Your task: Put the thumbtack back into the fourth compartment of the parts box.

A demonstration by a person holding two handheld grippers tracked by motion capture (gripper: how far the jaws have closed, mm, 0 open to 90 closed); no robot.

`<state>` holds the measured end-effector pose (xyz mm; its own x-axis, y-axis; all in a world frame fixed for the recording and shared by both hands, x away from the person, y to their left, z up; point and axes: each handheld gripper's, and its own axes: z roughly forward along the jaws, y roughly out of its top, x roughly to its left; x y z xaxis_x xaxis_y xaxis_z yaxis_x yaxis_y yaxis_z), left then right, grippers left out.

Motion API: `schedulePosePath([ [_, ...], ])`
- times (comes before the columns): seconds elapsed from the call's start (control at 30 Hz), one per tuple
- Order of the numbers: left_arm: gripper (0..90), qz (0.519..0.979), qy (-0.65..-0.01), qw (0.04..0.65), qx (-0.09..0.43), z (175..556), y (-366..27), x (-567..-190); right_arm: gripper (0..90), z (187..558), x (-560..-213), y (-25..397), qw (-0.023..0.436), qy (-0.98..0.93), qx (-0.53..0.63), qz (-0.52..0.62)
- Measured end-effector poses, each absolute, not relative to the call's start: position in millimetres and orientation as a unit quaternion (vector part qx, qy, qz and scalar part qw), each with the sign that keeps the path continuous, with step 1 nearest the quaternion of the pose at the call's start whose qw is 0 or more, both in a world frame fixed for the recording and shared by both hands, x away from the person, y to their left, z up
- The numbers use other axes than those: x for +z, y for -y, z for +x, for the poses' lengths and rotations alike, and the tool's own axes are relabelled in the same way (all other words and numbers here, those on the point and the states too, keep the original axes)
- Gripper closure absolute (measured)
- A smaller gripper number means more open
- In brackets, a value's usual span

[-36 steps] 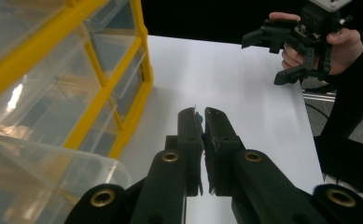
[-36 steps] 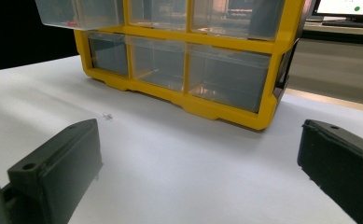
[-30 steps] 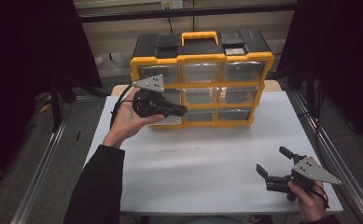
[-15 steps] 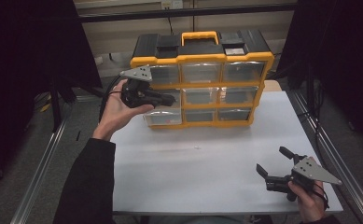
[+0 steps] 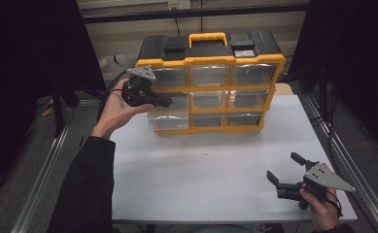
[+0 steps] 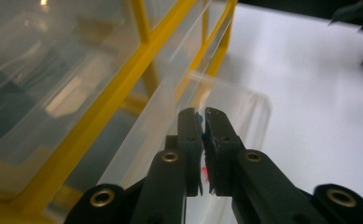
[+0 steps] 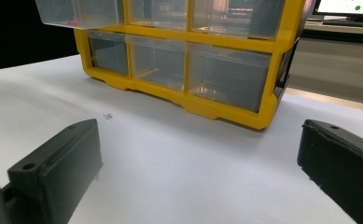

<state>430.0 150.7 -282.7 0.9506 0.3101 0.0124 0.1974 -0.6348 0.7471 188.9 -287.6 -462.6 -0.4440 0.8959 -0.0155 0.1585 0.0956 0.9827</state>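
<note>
Our left hand is raised, palm up, tilting the left gripper down toward the yellow-framed organiser of clear plastic drawers. Its fingers are pressed together on the rim of the pulled-out clear drawer in the left column; something small and blue between them is hard to identify. Our right gripper, fingers wide apart, rests low on the white table.
</note>
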Motion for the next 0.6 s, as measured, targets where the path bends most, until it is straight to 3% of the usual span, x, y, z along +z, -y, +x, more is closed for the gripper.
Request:
schedulePosePath([
  [0.6, 85.5, 0.931, -0.148, 0.329, 0.057, 440.1, -139.6, -292.7, 0.0, 188.7, -462.6, 287.4, 0.341, -0.657, 0.539, 0.403],
])
